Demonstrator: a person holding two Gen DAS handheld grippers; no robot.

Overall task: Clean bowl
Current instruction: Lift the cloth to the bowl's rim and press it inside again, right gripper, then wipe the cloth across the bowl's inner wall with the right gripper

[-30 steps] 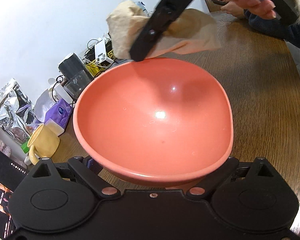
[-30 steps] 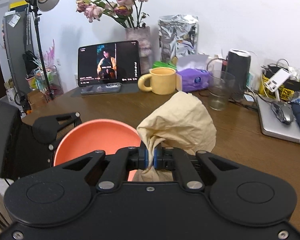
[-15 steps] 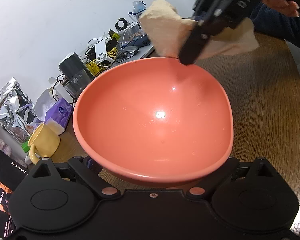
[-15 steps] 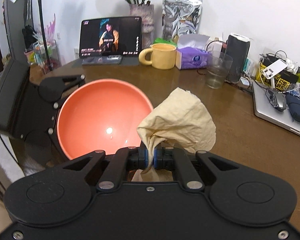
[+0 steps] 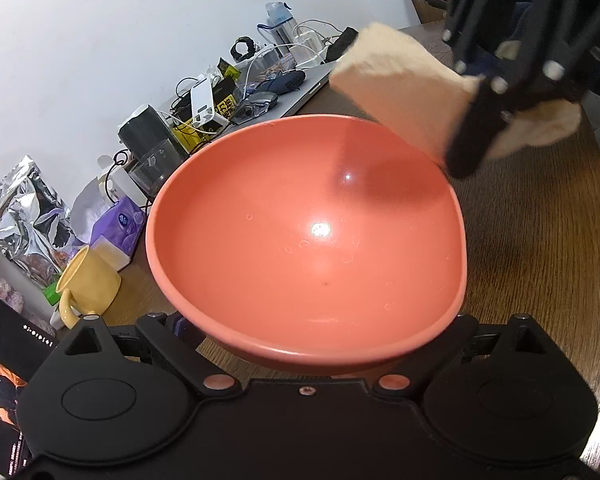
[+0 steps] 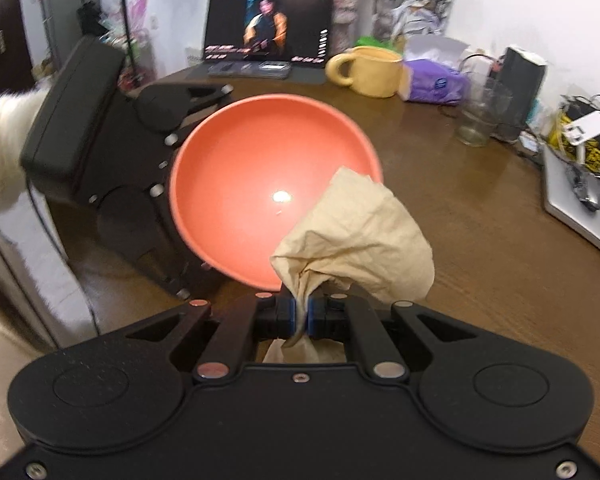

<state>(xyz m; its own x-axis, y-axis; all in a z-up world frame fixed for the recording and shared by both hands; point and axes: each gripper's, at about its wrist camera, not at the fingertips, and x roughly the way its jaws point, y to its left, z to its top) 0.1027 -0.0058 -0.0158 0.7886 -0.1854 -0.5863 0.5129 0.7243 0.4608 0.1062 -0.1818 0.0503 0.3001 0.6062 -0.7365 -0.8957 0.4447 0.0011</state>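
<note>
With my right claw point(image 6: 302, 316) pinching the beige cloth point(image 6: 356, 236) above the orange bowl point(image 5: 304, 236) my left claw point(image 5: 306, 364) grips, hard wiping could tip it

The left tongs point(image 5: 300, 364) vanish under the bowl point(image 5: 304, 236), tips hidden. Beyond the right tongs point(image 6: 300, 316), the cloth point(image 6: 356, 236) covers the bowl's near rim; the laptop point(image 6: 576, 204) runs off frame.
</note>
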